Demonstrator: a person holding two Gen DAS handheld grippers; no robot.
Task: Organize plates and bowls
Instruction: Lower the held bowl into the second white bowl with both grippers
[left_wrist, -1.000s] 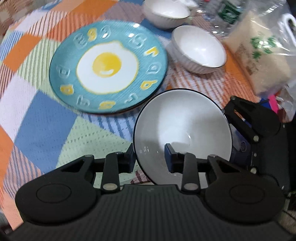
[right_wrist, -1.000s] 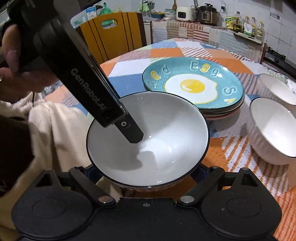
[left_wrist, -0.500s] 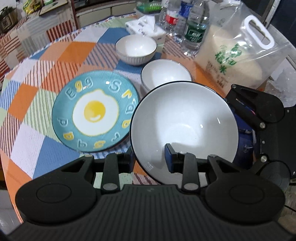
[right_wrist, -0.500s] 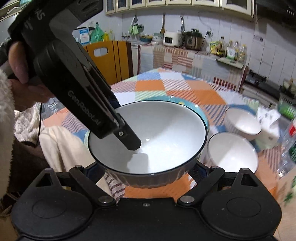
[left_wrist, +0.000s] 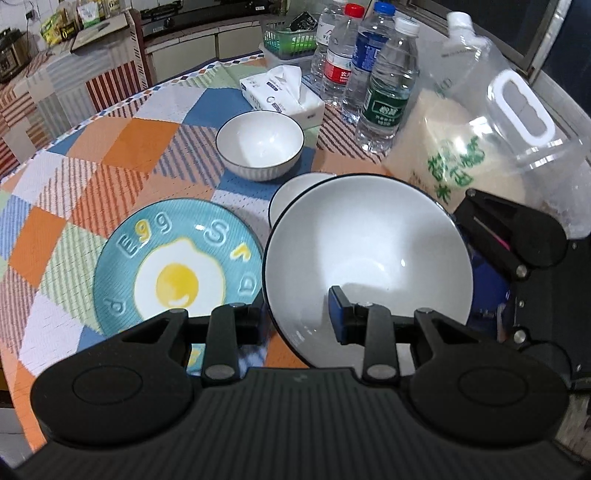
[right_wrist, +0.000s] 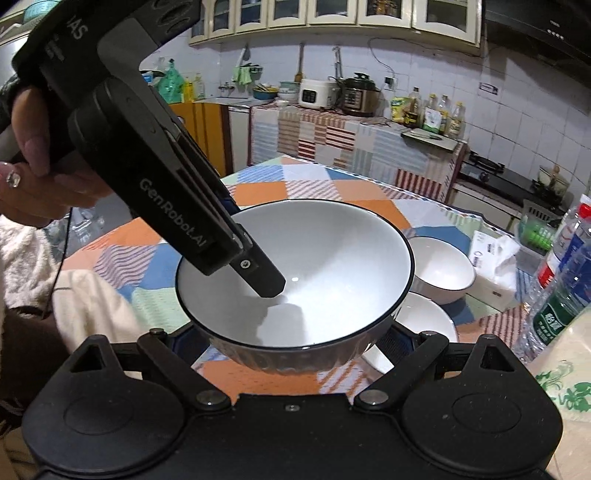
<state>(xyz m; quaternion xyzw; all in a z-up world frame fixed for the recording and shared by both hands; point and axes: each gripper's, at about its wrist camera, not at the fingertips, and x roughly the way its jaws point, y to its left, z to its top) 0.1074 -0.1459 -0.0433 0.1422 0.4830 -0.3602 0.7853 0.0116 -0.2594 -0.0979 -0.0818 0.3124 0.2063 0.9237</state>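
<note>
A large white bowl (left_wrist: 369, 251) with a dark rim hangs above the table, held from two sides. My left gripper (left_wrist: 297, 314) is shut on its near rim, one finger inside (right_wrist: 262, 277) and one outside. In the right wrist view the same bowl (right_wrist: 314, 266) sits between the fingers of my right gripper (right_wrist: 291, 343), whose tips are hidden under its wall. A blue egg plate (left_wrist: 173, 266) lies to the left. One small white bowl (left_wrist: 258, 147) stands further back. Another small bowl (left_wrist: 291, 192) is partly covered by the large bowl.
A tissue pack (left_wrist: 280, 92), three water bottles (left_wrist: 384, 81) and a clear bag of rice (left_wrist: 480, 147) stand at the back right of the chequered tablecloth (left_wrist: 92, 166). A person's hand (right_wrist: 37, 147) holds the left gripper. A kitchen counter lies beyond the table.
Both grippers have risen with the large bowl between them. The plate and small bowls have dropped lower in both views, and the large bowl now overlaps the nearer small bowl.
</note>
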